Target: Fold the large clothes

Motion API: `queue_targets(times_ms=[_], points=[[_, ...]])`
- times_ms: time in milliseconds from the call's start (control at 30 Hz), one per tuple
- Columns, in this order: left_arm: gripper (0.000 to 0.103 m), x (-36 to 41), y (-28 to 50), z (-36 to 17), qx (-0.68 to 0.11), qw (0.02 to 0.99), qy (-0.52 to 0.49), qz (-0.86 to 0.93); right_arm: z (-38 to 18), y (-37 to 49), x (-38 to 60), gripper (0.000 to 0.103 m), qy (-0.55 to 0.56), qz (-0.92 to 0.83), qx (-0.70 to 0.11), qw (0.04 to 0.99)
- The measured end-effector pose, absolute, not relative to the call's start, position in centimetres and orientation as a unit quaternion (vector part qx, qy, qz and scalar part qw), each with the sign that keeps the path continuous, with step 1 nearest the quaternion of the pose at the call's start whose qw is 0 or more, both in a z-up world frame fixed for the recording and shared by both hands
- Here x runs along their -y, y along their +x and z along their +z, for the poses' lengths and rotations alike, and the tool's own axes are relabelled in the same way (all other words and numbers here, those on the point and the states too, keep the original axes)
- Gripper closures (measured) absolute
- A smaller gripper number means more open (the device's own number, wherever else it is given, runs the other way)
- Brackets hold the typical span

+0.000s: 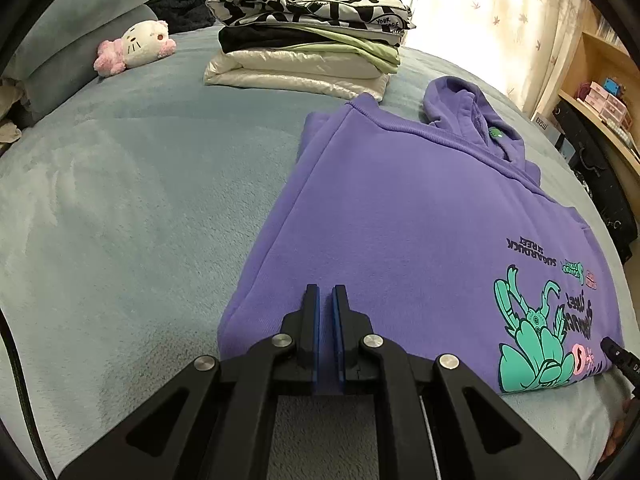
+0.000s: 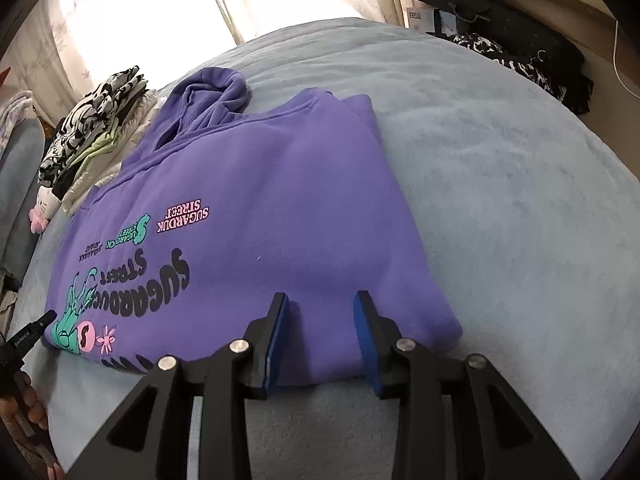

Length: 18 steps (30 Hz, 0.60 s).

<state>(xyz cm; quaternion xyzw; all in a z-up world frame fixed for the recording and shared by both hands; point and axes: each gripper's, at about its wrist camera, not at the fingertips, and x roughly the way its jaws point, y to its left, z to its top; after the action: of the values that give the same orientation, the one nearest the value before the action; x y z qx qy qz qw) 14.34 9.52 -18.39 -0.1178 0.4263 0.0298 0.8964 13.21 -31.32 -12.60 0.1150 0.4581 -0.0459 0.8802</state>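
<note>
A pink-and-white plush cat toy (image 1: 136,46) lies on the fuzzy grey-blue fleece bedspread (image 1: 120,200), left of a squared stack of folded garments (image 1: 308,36). The purple cotton hoodie (image 1: 400,208), folded into a flat rectangle, print up, lies nearer. Over its near edge the left gripper (image 1: 326,292) has its blue pads together, gripping nothing; the right gripper (image 2: 322,300) stands parted, empty.
</note>
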Motion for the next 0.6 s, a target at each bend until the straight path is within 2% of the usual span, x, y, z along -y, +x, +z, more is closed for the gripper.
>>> queue_targets(times_ms=[33, 200, 400, 600], points=[[0.097, -9.6, 14.4, -18.4, -0.426, 0.896, -0.121, 0.028, -12.6, 13.3, 30.9, 0.06, 0.109, -0.045, -0.46, 0.88], [0.097, -10.3, 14.2, -18.8, -0.421, 0.896, -0.143, 0.018, -12.8, 13.8, 28.5, 0.033, 0.062, -0.051, -0.474, 0.877], [0.097, -10.7, 14.2, -19.0, -0.418, 0.893, -0.164, 0.009, -13.0, 14.2, 27.9, 0.028, 0.054, -0.066, -0.486, 0.87], [0.097, -11.1, 14.3, -19.1, -0.422, 0.888, -0.184, 0.003, -12.7, 14.7, 27.7, 0.028, 0.07, -0.074, -0.512, 0.853]])
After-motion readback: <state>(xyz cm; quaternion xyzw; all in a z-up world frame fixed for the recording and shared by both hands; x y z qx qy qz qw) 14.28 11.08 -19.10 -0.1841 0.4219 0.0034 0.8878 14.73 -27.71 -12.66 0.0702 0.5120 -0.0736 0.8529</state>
